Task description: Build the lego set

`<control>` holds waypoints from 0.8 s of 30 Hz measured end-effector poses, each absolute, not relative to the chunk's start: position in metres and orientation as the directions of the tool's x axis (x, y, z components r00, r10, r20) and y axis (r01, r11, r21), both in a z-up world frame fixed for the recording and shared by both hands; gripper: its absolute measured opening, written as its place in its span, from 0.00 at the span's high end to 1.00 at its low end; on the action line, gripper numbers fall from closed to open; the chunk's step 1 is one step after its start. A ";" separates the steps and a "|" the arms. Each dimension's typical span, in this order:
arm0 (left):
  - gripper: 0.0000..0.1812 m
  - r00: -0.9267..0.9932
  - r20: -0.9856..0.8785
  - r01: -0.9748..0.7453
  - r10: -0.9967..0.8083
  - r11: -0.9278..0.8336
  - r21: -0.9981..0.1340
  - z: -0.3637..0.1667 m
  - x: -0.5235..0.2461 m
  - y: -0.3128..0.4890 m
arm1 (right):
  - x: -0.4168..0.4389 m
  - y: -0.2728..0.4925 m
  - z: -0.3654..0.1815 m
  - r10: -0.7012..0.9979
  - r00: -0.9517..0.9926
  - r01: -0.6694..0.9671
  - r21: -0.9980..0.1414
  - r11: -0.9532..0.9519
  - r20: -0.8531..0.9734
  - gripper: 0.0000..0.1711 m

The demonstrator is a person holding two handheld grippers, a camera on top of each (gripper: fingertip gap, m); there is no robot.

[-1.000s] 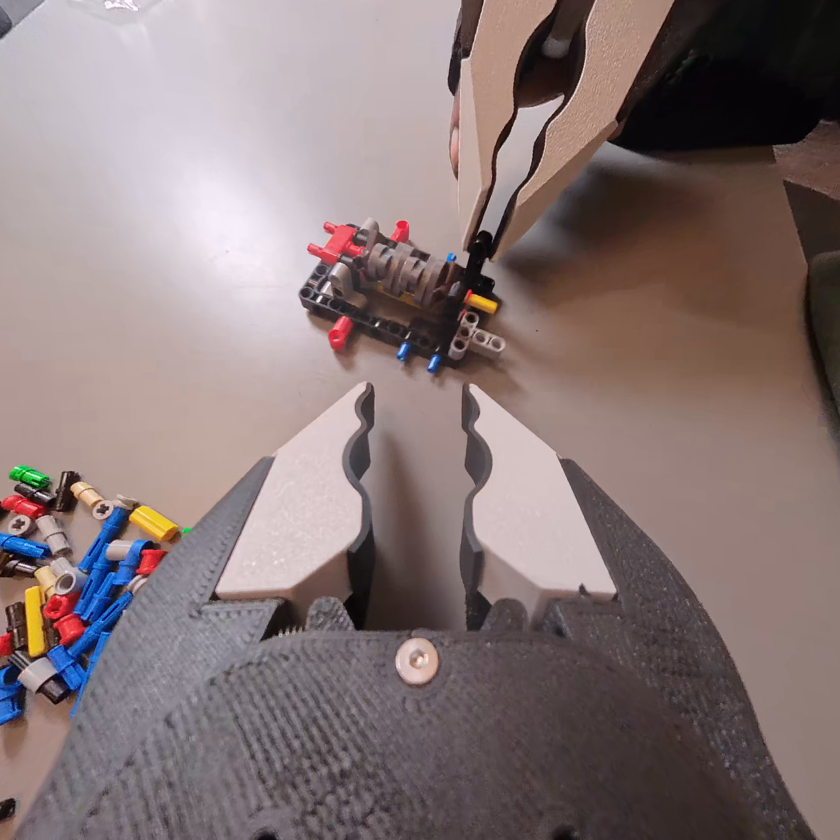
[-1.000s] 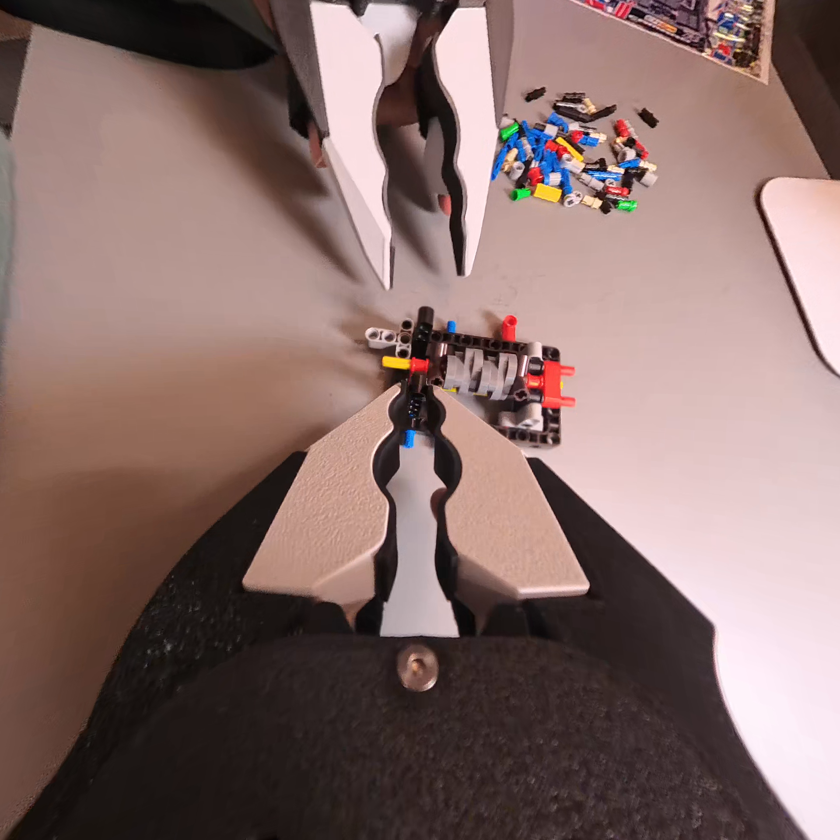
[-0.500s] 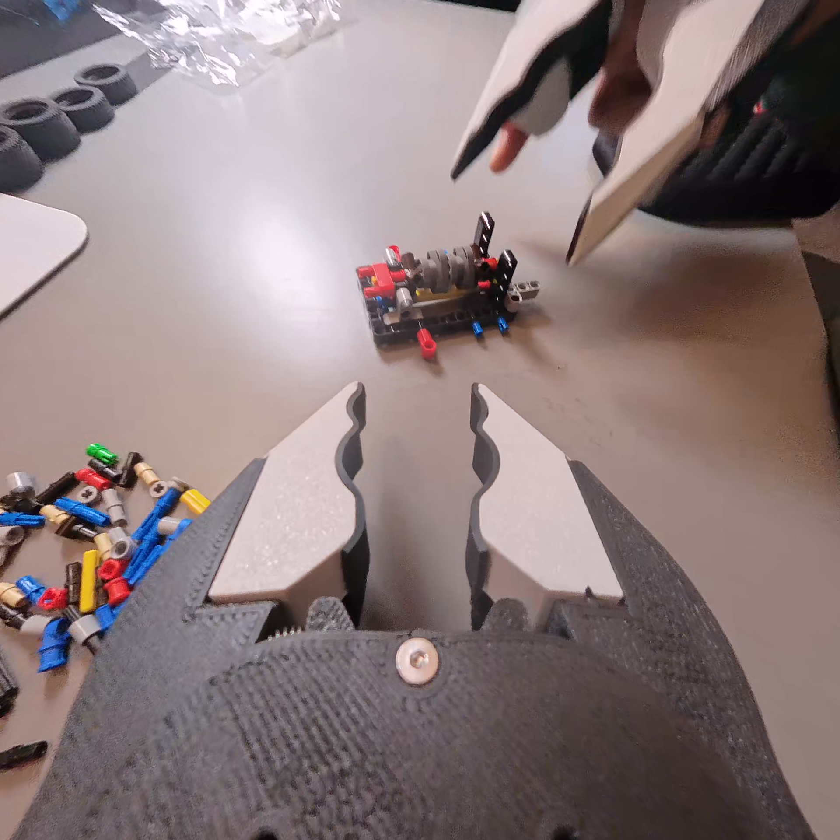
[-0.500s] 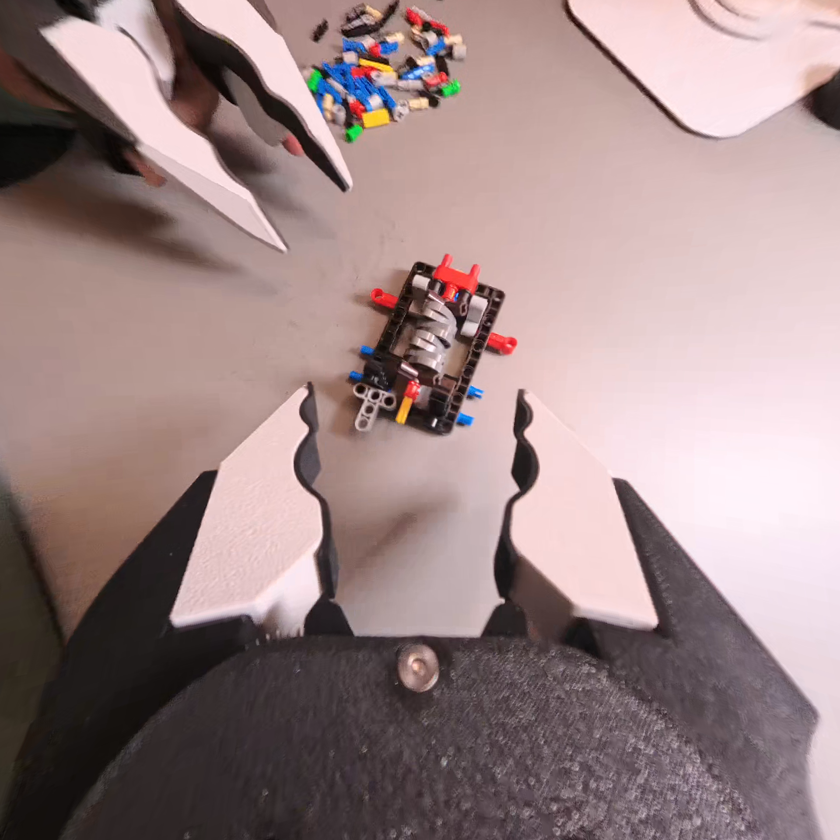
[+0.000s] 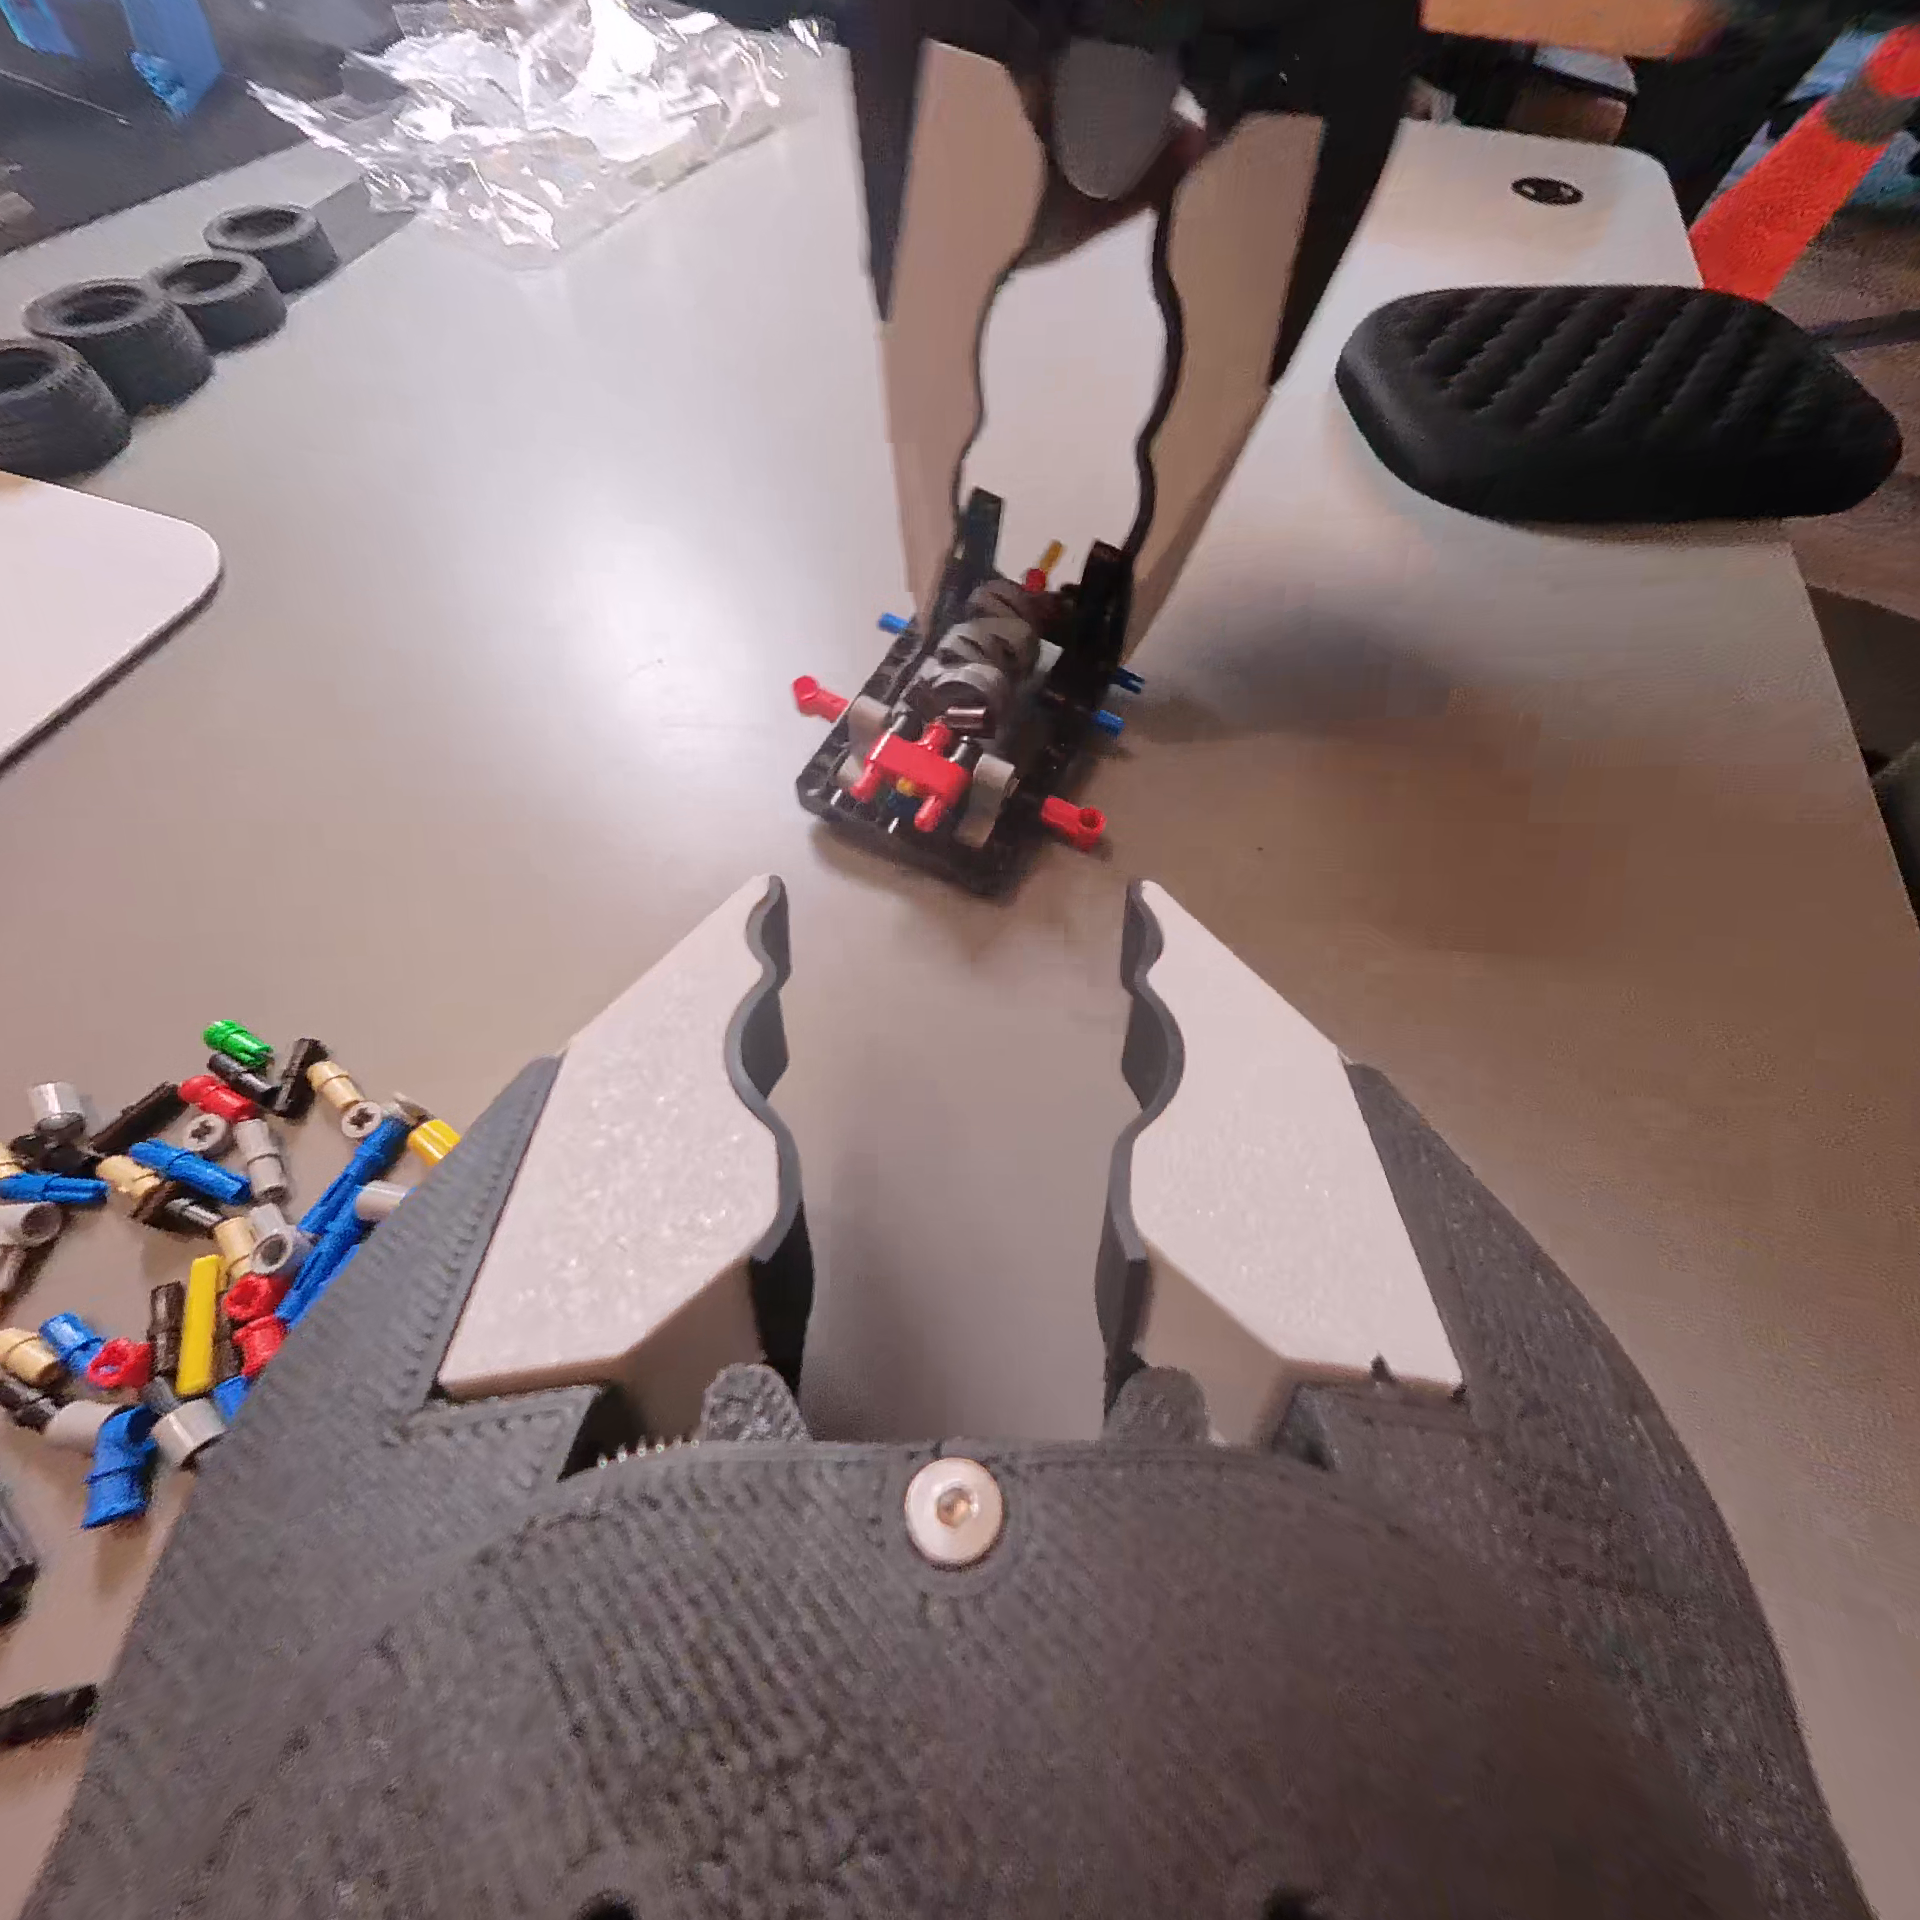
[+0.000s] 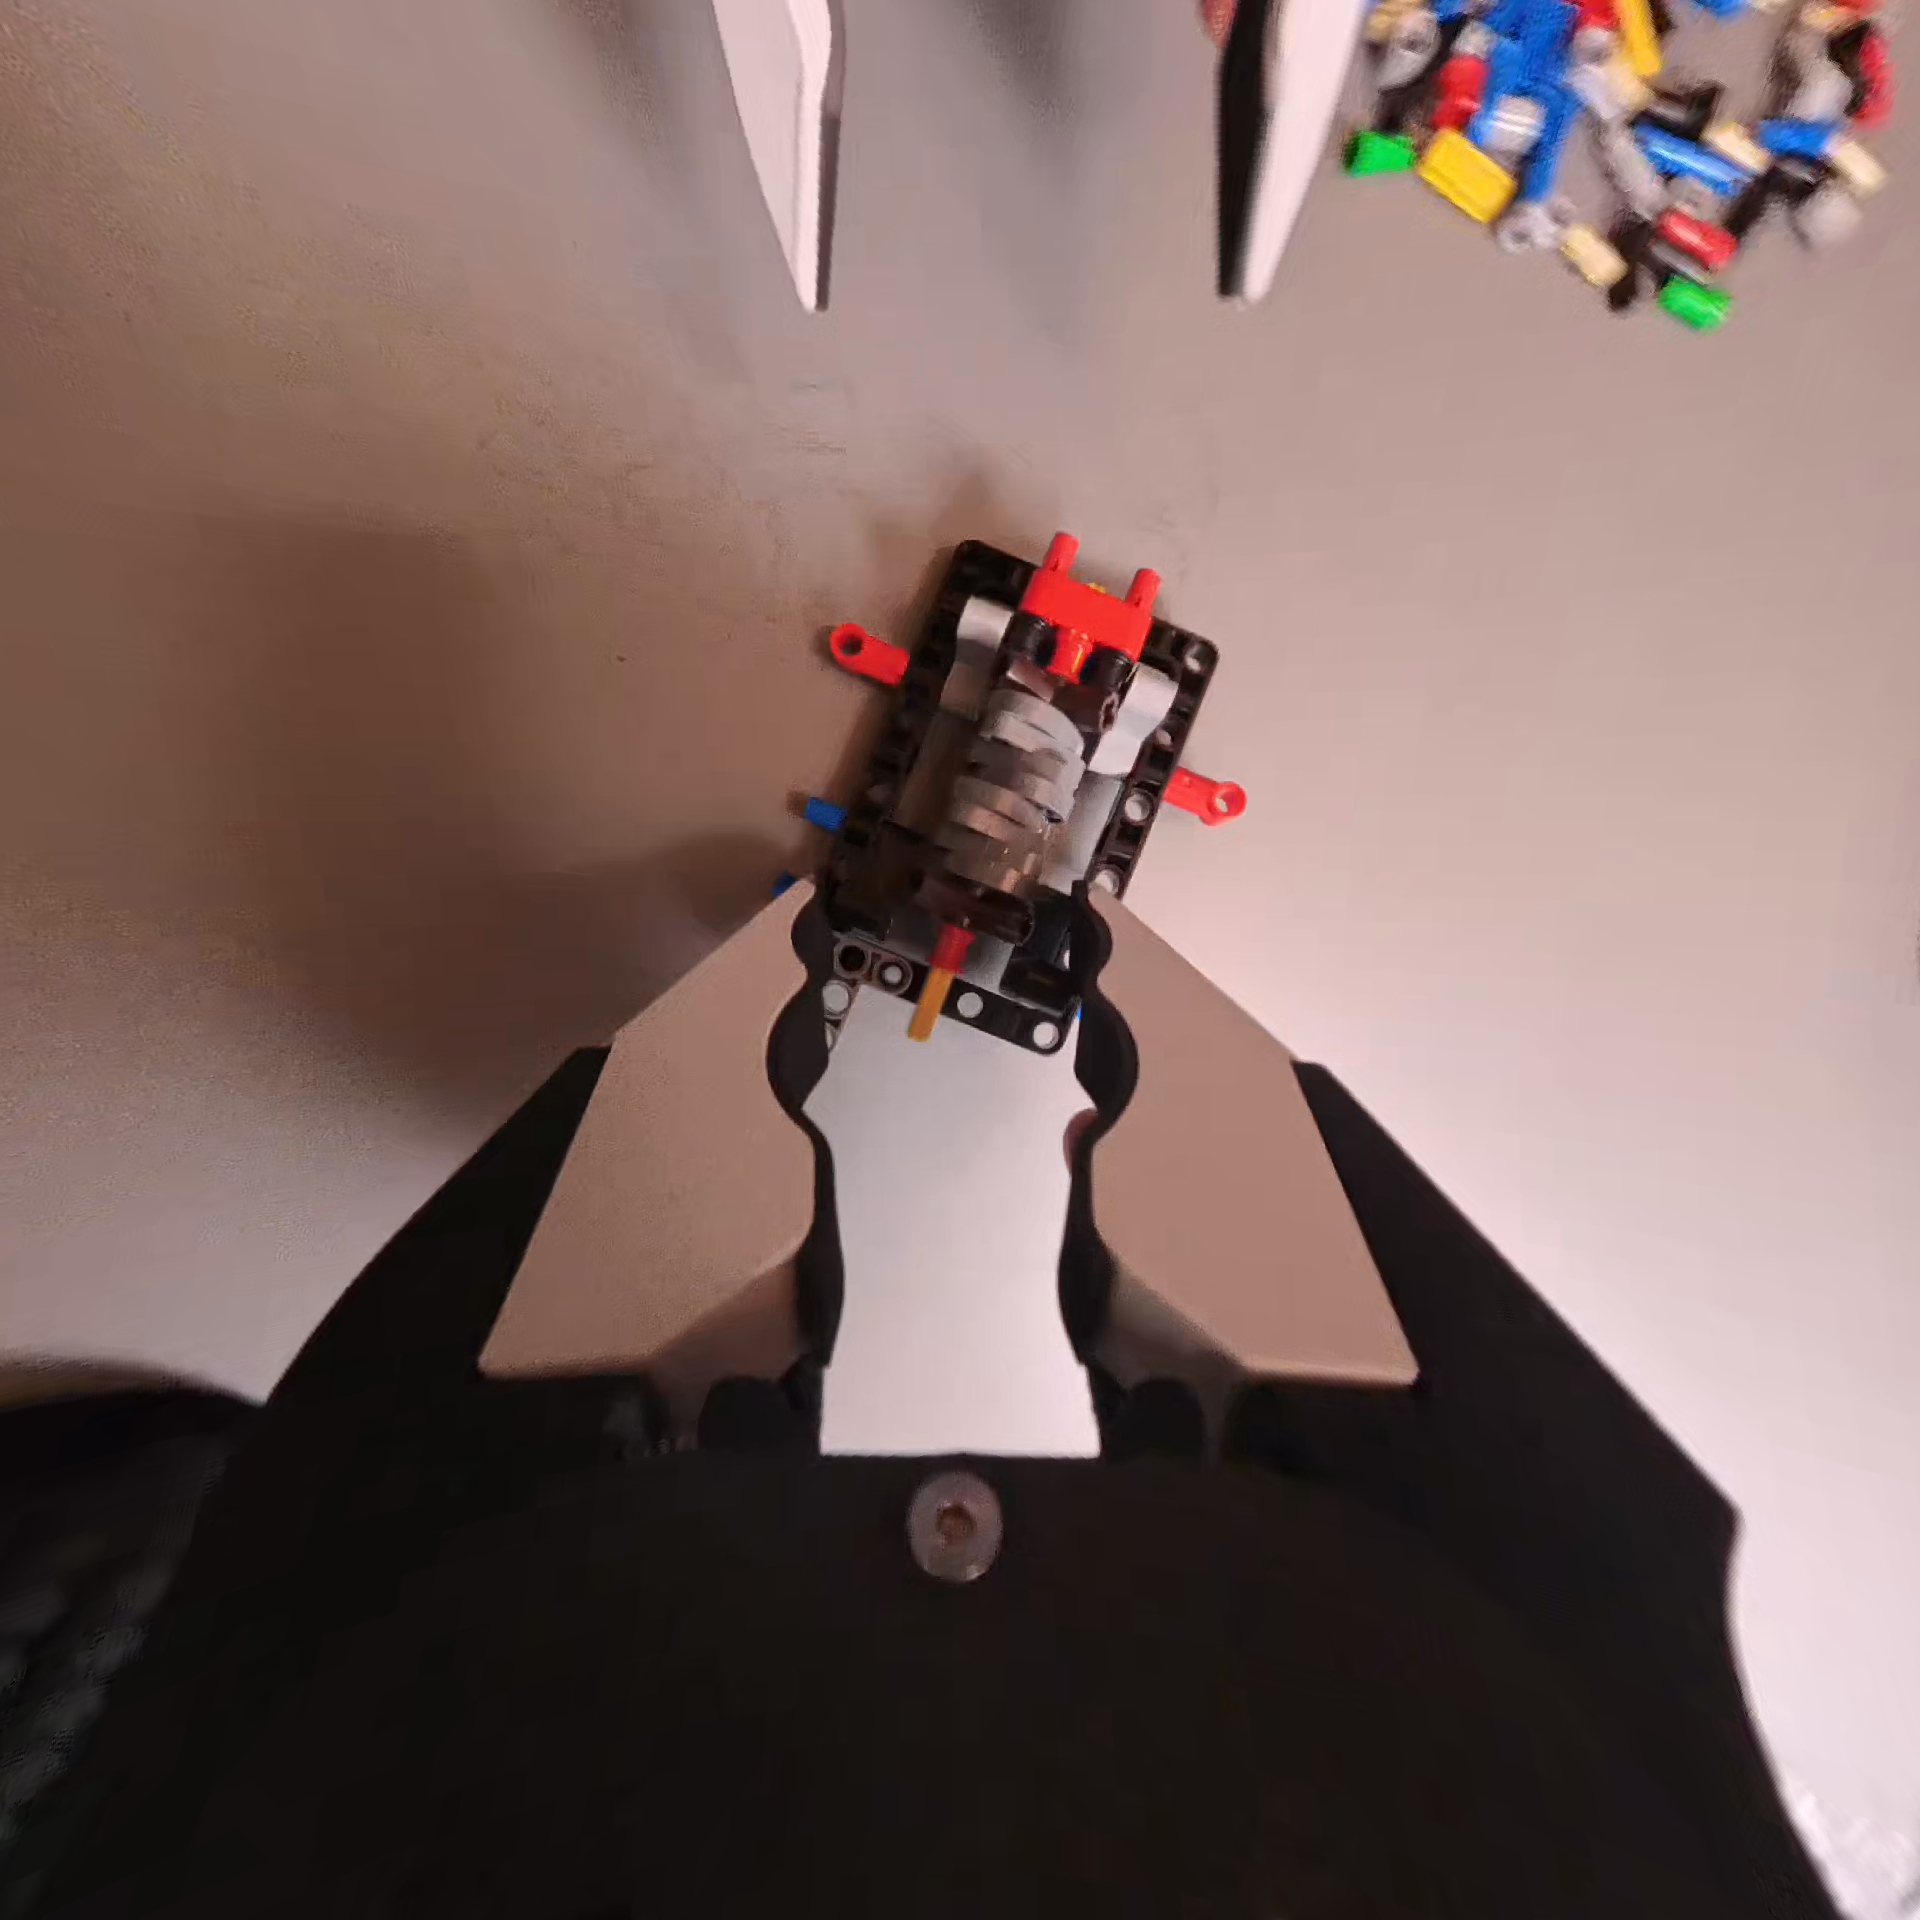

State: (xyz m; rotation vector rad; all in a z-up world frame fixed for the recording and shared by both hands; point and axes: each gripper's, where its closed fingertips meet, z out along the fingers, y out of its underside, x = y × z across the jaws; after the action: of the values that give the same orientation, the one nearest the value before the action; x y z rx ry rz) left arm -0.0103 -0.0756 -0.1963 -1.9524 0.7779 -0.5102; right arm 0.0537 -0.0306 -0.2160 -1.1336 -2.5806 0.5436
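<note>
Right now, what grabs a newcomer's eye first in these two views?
The small lego assembly at the table's centre: a black frame with a grey wound core and a red block at one end. The right gripper straddles its other end, fingertips at both sides of the frame, while the left gripper hangs open just short of the red end. Next, the bright pile of loose pieces beside the left gripper, and black tyres further back.
</note>
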 end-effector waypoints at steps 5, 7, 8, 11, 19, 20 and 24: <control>0.51 0.695 0.040 -0.365 -0.718 -0.400 -0.841 -0.211 -0.005 -0.076 | 0.037 -0.032 -0.225 0.524 -0.851 0.487 -0.342 0.804 0.020 0.74; 0.48 0.690 0.044 -0.387 -0.723 -0.419 -0.821 -0.216 -0.002 -0.073 | 0.024 -0.029 -0.225 0.484 -0.874 0.446 -0.331 0.831 0.037 0.74; 0.48 0.688 0.048 -0.394 -0.724 -0.429 -0.813 -0.218 -0.001 -0.071 | 0.018 -0.026 -0.225 0.481 -0.875 0.441 -0.320 0.838 0.053 0.73; 0.55 0.713 0.017 -0.417 -0.701 -0.444 -0.793 -0.223 -0.006 -0.063 | 0.003 -0.021 -0.214 0.563 -0.820 0.488 -0.393 0.779 0.098 0.65; 0.74 0.773 -0.033 -0.404 -0.633 -0.452 -0.795 -0.221 -0.021 -0.050 | -0.001 -0.023 -0.144 0.929 -0.324 0.407 -0.860 0.307 0.178 0.63; 0.74 0.771 -0.048 -0.406 -0.635 -0.433 -0.805 -0.217 -0.021 -0.048 | 0.004 -0.024 -0.140 0.955 -0.261 0.379 -0.895 0.235 0.141 0.63; 0.57 0.753 -0.026 -0.361 -0.658 -0.379 -0.852 -0.199 -0.018 -0.045 | 0.018 -0.024 -0.136 0.996 -0.078 0.289 -0.955 0.071 0.051 0.64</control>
State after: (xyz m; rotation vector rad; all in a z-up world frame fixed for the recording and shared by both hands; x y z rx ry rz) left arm -0.0178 -0.0452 -0.1995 -2.0039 0.7693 -0.3960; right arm 0.0176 -0.0244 -0.1359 -1.3419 -1.5065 1.0588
